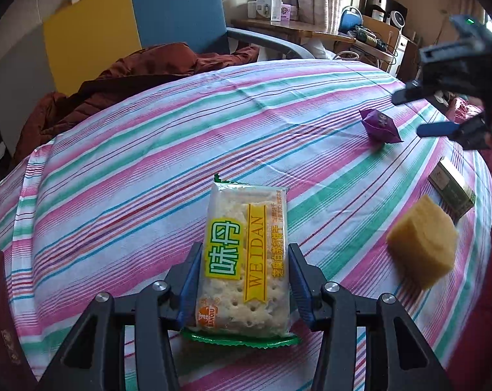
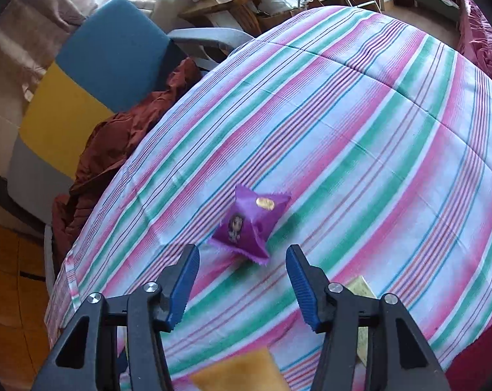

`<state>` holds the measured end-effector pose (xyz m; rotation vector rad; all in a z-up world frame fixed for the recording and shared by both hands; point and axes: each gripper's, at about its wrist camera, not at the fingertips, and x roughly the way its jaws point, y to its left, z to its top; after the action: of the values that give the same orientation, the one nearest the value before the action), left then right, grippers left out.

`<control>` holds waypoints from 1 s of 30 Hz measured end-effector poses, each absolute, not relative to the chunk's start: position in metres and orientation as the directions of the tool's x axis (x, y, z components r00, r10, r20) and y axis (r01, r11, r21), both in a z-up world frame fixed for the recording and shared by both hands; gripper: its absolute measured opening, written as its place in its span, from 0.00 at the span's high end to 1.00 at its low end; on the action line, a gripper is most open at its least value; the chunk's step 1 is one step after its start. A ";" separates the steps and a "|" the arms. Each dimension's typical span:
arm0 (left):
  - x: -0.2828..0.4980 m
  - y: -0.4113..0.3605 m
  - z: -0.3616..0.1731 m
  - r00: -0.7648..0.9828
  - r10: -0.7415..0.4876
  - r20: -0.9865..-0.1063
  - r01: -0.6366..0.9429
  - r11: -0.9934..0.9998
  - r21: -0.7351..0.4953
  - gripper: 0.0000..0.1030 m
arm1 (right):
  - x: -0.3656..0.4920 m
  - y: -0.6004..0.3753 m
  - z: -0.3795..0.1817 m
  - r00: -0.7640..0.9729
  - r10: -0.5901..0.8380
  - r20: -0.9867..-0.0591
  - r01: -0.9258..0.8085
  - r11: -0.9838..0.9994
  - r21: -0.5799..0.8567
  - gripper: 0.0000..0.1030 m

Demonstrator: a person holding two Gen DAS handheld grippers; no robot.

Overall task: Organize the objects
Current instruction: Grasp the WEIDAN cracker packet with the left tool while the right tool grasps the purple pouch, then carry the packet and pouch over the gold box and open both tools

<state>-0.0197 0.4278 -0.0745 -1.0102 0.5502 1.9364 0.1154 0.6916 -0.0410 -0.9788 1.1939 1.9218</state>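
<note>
Left wrist view: my left claw [image 1: 244,280] clamps the cracker packet [image 1: 246,260] on the striped tabletop [image 1: 132,169]; only here appear the yellow sponge [image 1: 423,242] and green box [image 1: 452,189]. Right wrist view: my right claw [image 2: 242,280] stands open, empty, just short of the purple candy packet [image 2: 249,224].

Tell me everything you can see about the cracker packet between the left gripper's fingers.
The cracker packet is a clear plastic wrapper with green crimped ends, showing pale, dotted crackers inside. It carries a yellow-green label with white characters and a yellow band reading WEIDAN. It looks sealed and undamaged. It lies flat on the striped cloth, long side pointing away from the camera. The left gripper stands around its near half, blue pads at both long edges, seemingly touching them.
</note>
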 end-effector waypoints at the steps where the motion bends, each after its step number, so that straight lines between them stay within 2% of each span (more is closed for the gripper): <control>1: -0.020 0.428 -0.074 -0.302 0.488 -0.819 -0.846 -0.534 -0.006 0.50 | 0.111 0.695 -0.042 -0.496 0.144 -0.856 -0.833 -0.359 0.422 0.46; 4: -0.022 0.429 -0.075 -0.300 0.491 -0.818 -0.844 -0.536 -0.012 0.49 | 0.093 0.704 -0.050 -0.465 0.140 -0.874 -0.847 -0.356 0.394 0.47; 9: -0.020 0.427 -0.076 -0.307 0.507 -0.806 -0.843 -0.538 -0.017 0.48 | 0.086 0.712 -0.067 -0.407 0.166 -0.898 -0.874 -0.357 0.330 0.57; 17: -0.020 0.428 -0.077 -0.314 0.515 -0.797 -0.835 -0.549 -0.026 0.48 | 0.077 0.710 -0.068 -0.380 0.182 -0.907 -0.858 -0.435 0.273 0.61; 22: -0.021 0.423 -0.076 -0.308 0.522 -0.795 -0.832 -0.554 -0.041 0.51 | 0.073 0.706 -0.068 -0.368 0.197 -0.909 -0.849 -0.469 0.242 0.63; 30: -0.017 0.398 -0.068 -0.313 0.506 -0.804 -0.817 -0.575 -0.043 0.52 | 0.064 0.696 -0.062 -0.442 0.152 -0.884 -0.789 -0.536 0.302 0.67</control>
<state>-0.0169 0.3977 -0.0680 -1.0240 0.4776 1.9742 0.0638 0.6961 -0.0619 -1.1349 0.9800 2.0198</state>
